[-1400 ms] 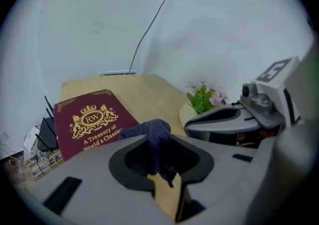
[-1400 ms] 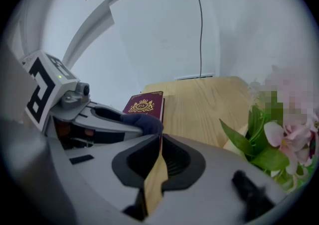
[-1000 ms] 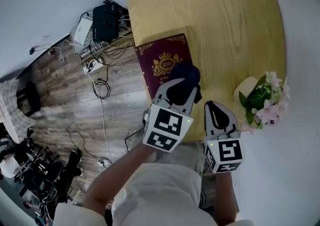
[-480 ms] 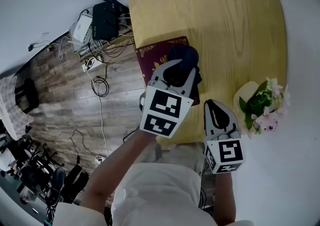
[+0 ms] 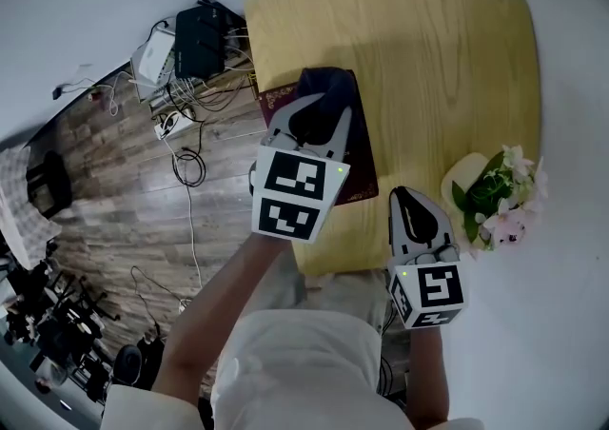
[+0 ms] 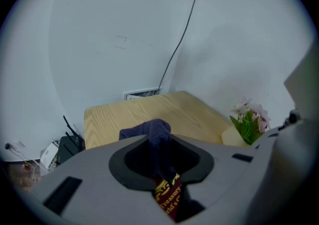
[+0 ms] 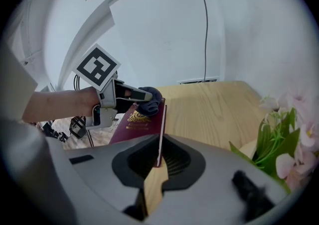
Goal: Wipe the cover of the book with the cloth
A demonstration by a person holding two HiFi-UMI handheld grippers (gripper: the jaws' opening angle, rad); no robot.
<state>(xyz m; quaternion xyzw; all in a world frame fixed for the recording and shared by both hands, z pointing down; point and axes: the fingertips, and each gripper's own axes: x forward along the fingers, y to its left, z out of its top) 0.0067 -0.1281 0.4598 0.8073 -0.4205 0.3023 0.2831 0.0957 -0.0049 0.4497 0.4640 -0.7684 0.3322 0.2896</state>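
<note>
Only in its own view is the left gripper (image 5: pixel 322 112) seen clamped on cloth (image 6: pixel 149 130) at the book's (image 5: pixel 362 176) 12 o'clock end; right gripper (image 5: pixel 403 202) closed, empty.

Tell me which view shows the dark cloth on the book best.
The right gripper view: the dark cloth shows side-on, pressed on the book's far end by the left gripper. The left gripper view shows it only bunched between the jaws; the head view mostly hides it.
</note>
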